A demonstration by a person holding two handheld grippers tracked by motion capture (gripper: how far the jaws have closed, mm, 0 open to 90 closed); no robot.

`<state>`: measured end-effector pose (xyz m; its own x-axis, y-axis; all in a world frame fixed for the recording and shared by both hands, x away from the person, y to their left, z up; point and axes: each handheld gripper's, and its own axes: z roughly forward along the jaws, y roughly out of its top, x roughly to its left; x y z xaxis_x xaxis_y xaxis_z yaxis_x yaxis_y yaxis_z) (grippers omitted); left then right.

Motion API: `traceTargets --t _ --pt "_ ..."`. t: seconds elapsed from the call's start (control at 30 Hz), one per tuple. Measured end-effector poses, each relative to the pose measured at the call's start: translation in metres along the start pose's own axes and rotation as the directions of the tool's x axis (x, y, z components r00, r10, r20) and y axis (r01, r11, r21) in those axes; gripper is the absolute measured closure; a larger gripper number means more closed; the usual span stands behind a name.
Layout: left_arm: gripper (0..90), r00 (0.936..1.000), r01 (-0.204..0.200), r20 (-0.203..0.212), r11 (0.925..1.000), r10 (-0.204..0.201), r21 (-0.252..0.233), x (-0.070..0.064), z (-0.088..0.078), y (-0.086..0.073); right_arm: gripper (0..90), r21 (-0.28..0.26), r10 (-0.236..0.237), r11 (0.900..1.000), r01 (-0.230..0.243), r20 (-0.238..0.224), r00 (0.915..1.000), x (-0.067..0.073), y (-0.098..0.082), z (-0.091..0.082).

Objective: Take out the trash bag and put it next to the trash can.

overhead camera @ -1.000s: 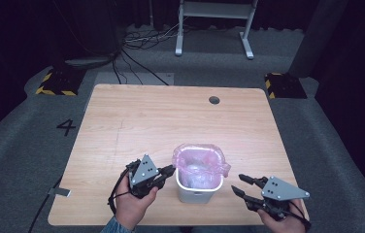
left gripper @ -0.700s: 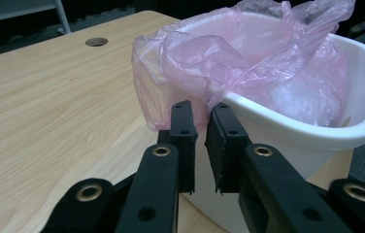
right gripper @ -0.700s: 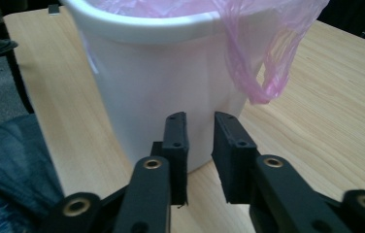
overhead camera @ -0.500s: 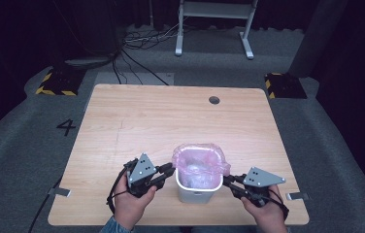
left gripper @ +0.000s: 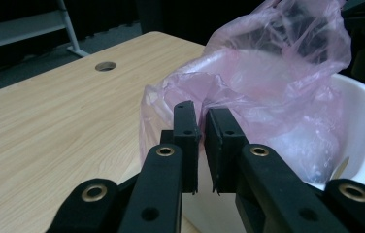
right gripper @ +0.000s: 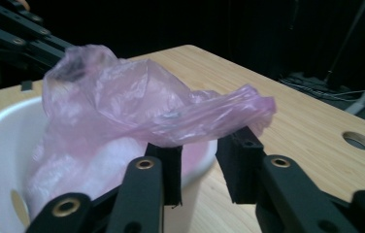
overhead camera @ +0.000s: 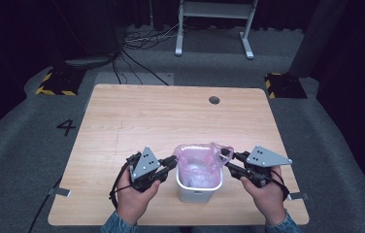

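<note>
wooden tabletop (overhead camera: 137,121) on grey floor (overhead camera: 20,145), dark room. white bin (overhead camera: 198,188) holds pink bag (overhead camera: 197,162). left tongs (left gripper: 199,127) nearly closed at bag edge; right tongs (right gripper: 205,160) parted.

The table (overhead camera: 122,126) is pale wood with a fine grain and one dark round hole (overhead camera: 214,100). On it, a white bin (overhead camera: 199,189) holds a translucent pink bag (overhead camera: 200,160). Both grippers, left (overhead camera: 172,161) and right (overhead camera: 228,158), are black, with brass-coloured rivets and grey three-cornered plates. The floor (overhead camera: 20,145) is grey carpet bearing a black "4" (overhead camera: 66,127); two black blocks (overhead camera: 57,80) have yellow-and-black striped edges. The sleeves (overhead camera: 117,224) are blue denim
</note>
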<state>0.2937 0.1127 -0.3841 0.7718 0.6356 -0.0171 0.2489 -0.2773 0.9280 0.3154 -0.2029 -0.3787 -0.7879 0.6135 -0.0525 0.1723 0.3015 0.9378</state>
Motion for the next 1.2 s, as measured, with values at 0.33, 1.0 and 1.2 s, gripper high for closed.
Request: traceTargets --t 0.33,1.0,1.2 --pt "86.9 0.9983 -0.022 0.054 0.9998 0.022 0.0 -0.006 0.018 0.017 42.8 0.011 0.055 0.998 -0.054 -0.17 0.984 0.009 0.016 0.021" --pt "88.9 0.9816 -0.014 0.19 0.9998 0.017 -0.014 -0.018 0.037 0.031 67.9 0.166 -0.009 0.984 0.058 -0.28 0.9599 0.025 0.026 0.05" --pt "83.0 0.9862 -0.02 0.163 0.9993 0.025 -0.033 -0.017 0.029 0.03 87.9 0.177 0.003 0.983 0.051 -0.293 0.9562 0.024 0.025 0.049"
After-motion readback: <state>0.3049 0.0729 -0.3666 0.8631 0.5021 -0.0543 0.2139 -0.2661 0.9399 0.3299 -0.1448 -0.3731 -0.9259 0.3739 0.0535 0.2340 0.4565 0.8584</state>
